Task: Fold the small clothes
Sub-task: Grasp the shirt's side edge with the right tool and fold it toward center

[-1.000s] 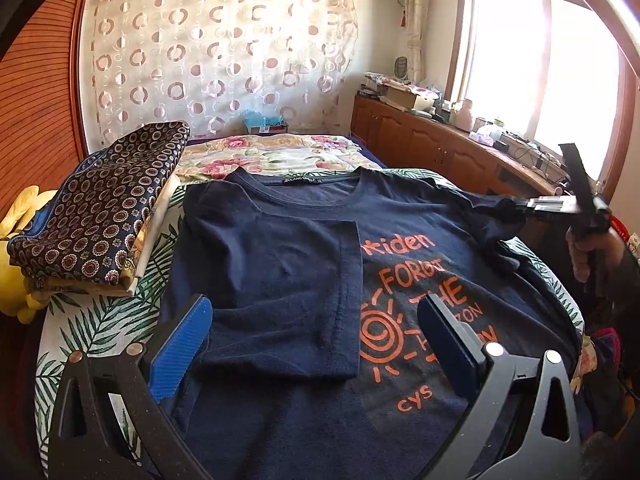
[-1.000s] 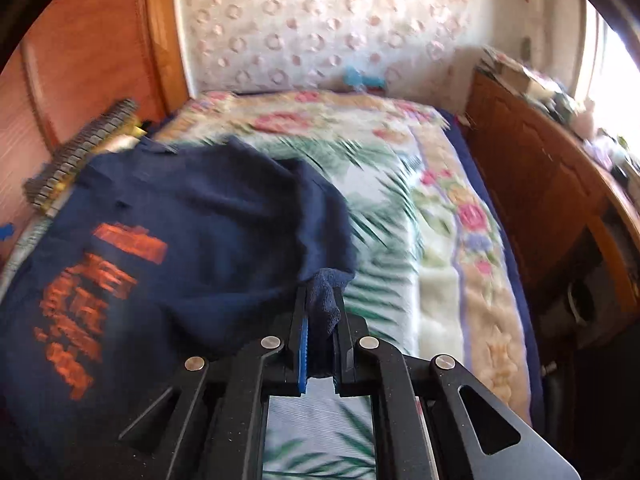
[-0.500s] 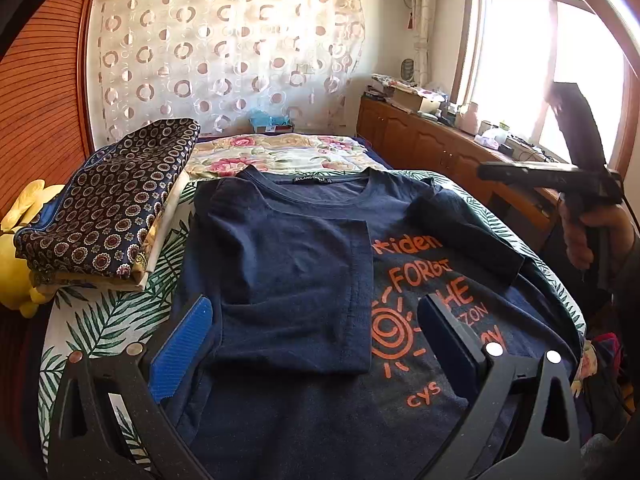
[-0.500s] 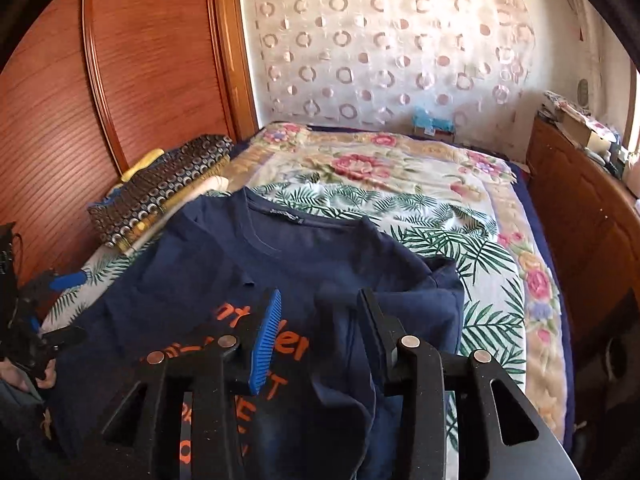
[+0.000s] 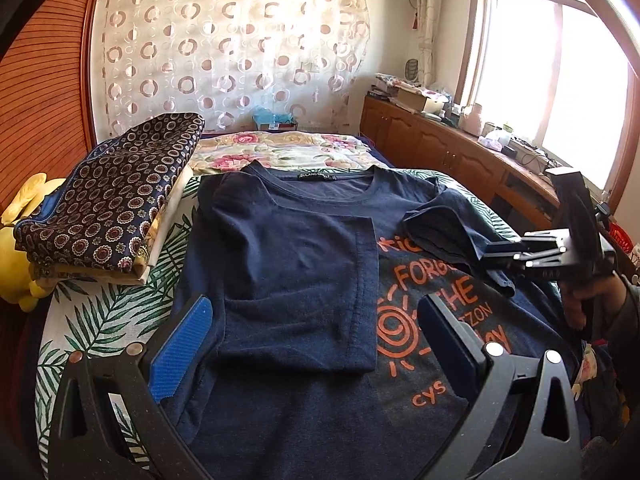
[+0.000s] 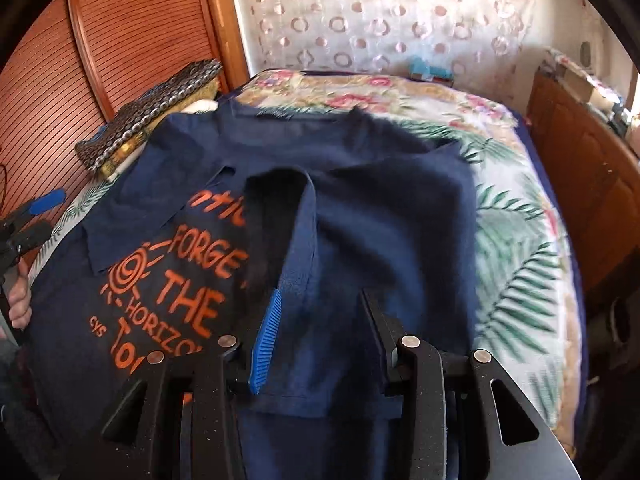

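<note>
I'm looking down at the navy T-shirt [image 5: 288, 264], lying flat and print-up on the leaf-patterned bedspread [image 5: 120, 312], collar toward the far end of the bed. One side is already turned in over the chest. The other sleeve [image 6: 380, 216] lies folded across onto the orange lettering, a bit rumpled.

My right gripper [image 6: 316, 320] hangs over that sleeve with its jaws apart, cloth lying under the gap but nothing pinched. My left gripper [image 5: 316, 320] hovers over the lower part of the shirt, jaws spread wide, holding nothing.

This is thin, limp cotton, I'd say: light, no stiffness, and it will sag and crease wherever I lift it. It should not slip much on the blue ribbed pad. The best hold looks like the doubled hem or a seam, where the layers are thicker, so I'd pinch the side edge near the shoulder and again near the bottom hem.

Room is decent. The far side of the bed is open floral quilt [image 5: 280, 152]. On the left a stack of folded patterned fabric [image 5: 112, 200] sits just beside the shirt's shoulder, so I'd keep sweeps away from there. On the right the bed's edge is near, with the wooden cabinet [image 6: 592, 184] beyond.
</note>
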Demonstrator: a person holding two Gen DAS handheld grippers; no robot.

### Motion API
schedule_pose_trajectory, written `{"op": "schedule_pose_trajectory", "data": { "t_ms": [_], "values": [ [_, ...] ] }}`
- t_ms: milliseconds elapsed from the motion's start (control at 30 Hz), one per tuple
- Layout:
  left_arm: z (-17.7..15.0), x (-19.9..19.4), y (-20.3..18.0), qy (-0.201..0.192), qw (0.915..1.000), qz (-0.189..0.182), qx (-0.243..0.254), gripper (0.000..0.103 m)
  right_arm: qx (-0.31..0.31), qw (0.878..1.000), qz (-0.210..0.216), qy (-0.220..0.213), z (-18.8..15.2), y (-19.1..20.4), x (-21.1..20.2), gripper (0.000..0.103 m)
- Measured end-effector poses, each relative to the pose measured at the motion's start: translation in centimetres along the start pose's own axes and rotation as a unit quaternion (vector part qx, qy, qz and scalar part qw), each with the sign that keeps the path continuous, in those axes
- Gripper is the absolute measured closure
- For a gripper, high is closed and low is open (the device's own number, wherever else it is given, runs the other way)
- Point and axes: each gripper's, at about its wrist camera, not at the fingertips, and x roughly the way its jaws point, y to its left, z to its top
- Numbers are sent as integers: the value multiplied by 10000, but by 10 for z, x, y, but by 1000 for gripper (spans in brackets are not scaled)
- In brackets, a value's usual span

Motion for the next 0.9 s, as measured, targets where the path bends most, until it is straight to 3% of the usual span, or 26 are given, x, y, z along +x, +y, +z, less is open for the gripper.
{"op": "schedule_pose_trajectory", "data": {
  "t_ms": [200,533,700,833,900],
  "values": [
    [-1,1,5,20,10000,43,-23,0,-370,9982,458,87,0,27,10,62],
    [12,10,15,101,9999,95,56,0,-353,9988,53,-338,22,16,2,62],
    [25,20,21,118,9997,182,131,0,-232,9990,53,-373,46,5,30,74],
    [36,26,26,123,9994,275,178,0,-222,9993,274,-84,56,6,64,87],
    [43,30,30,138,9989,373,232,0,-335,9979,550,94,55,17,76,87]
  ]
}}
